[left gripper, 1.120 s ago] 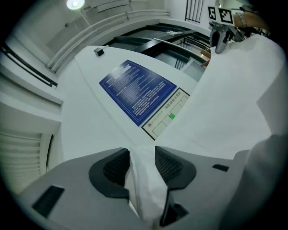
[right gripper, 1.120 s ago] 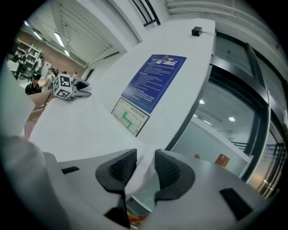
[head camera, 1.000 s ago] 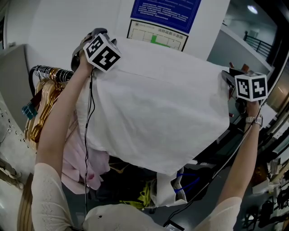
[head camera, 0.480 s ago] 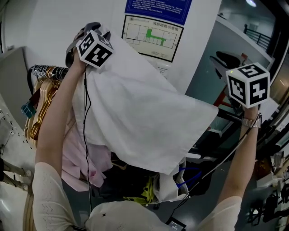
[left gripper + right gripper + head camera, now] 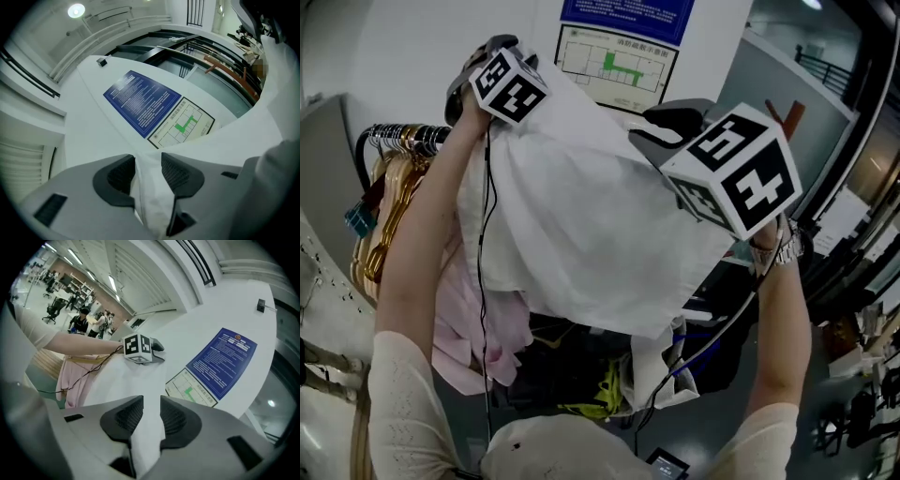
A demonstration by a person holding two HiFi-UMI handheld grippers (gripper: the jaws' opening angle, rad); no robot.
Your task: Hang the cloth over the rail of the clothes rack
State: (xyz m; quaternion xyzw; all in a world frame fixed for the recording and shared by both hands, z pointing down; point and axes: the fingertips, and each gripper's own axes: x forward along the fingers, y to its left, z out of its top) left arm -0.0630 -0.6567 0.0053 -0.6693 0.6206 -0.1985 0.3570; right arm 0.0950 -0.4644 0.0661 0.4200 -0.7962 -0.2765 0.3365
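A large white cloth hangs spread between my two raised grippers, in front of the white wall. My left gripper is up at the top left, above the rack's rail, and its jaws are shut on a fold of the cloth. Further right and closer to the head camera, my right gripper is shut on another edge of the cloth. In the right gripper view the left gripper shows across the cloth. The cloth hides most of the rail.
Gold hangers crowd the rail's left end and a pink garment hangs below it. On the wall behind are a blue poster and a floor plan. Dark clutter and cables lie on the floor.
My right gripper has swung left and toward the head camera, closing on the left gripper, and the cloth between them has gone from stretched wide to slack and narrower. The left gripper has barely moved.
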